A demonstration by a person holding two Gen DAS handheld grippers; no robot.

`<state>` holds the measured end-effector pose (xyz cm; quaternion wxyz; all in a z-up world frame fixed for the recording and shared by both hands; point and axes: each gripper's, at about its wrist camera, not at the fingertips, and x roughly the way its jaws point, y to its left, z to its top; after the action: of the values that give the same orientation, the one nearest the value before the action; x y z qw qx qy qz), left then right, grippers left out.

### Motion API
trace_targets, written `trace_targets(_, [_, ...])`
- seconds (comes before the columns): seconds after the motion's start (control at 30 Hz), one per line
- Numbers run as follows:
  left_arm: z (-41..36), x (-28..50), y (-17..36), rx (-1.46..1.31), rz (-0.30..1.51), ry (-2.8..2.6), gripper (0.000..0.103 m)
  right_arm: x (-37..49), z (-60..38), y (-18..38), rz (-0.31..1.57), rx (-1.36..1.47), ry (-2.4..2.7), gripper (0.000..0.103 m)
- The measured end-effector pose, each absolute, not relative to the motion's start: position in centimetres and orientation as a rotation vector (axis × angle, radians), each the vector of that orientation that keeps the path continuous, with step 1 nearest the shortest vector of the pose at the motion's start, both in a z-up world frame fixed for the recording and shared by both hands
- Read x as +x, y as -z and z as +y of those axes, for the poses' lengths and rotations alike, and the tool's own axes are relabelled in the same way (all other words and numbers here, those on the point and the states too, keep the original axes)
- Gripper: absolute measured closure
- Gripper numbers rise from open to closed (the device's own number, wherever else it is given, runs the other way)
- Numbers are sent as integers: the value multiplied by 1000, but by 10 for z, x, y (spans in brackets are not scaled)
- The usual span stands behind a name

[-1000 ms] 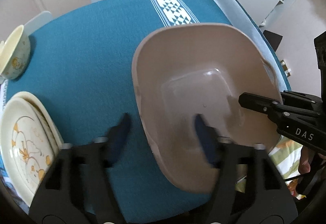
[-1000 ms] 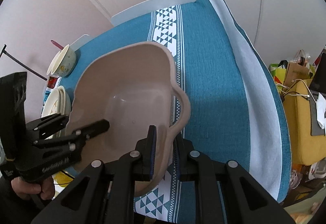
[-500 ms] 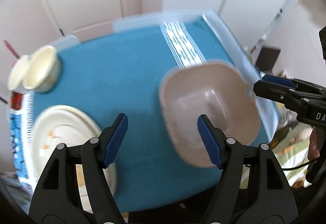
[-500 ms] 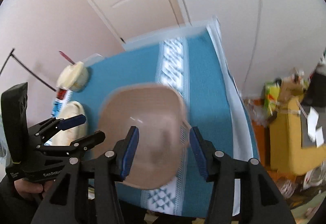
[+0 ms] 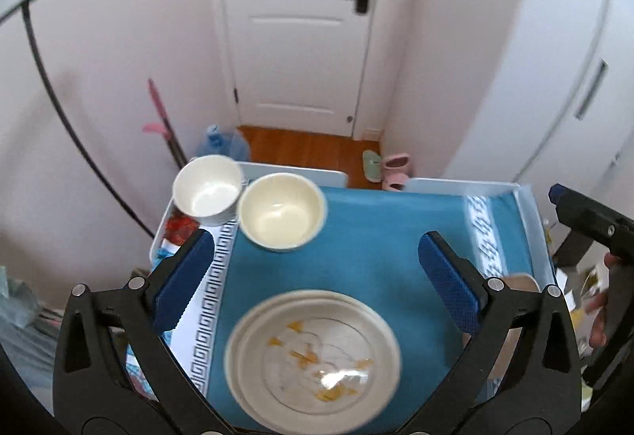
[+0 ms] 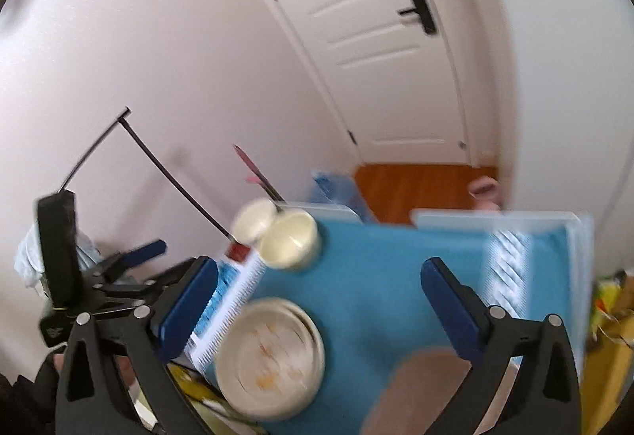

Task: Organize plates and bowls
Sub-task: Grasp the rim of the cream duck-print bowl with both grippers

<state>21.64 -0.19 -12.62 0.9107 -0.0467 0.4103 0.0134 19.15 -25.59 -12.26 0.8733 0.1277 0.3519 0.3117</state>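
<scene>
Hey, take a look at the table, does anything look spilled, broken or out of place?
Nothing looks spilled or broken. The odd spot is the white bowl: it sits at the far left corner, off the blue cloth, close to the table's edge, beside the cream bowl. The plates are stacked, slightly offset.

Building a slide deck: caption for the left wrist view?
Open left gripper above stacked plates, two bowls behind on blue tablecloth.
</scene>
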Motion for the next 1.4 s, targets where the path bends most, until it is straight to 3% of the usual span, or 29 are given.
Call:
trace_targets(0.33, [80, 288, 195, -206, 1018, -10, 1, 273, -149, 170, 962, 218, -537, 1])
trace_targets(0.43, [94, 311, 222, -237, 1064, 6, 10, 296, -128, 203, 1054, 240, -503, 1])
trace_targets(0.5, [102, 323, 242, -258, 1102, 30, 24, 307, -117, 221, 1101, 251, -484, 4])
trace_targets(0.57, [108, 335, 265, -271, 1148, 47, 33, 318, -105, 241, 1147, 248, -462, 20])
trace_targets(0.67, [110, 344, 290, -296, 1193, 92, 47, 329, -93, 262, 1204, 269, -447, 34])
trace_targets(0.93, [107, 354, 308, -307, 1224, 140, 53, 334, -79, 285, 1253, 273, -436, 55])
trace_targets(1.07, [107, 360, 317, -321, 1233, 146, 86, 335, -75, 289, 1261, 258, -446, 68])
trace_targets(1.13, [109, 362, 320, -337, 1229, 149, 88, 337, -72, 291, 1256, 262, -456, 71])
trace_targets(1.2, [108, 362, 319, -331, 1227, 139, 89, 337, -69, 291, 1247, 273, -480, 81])
trace_targets(1.4, [103, 360, 313, -292, 1218, 148, 89, 336, -67, 289, 1234, 249, -470, 84])
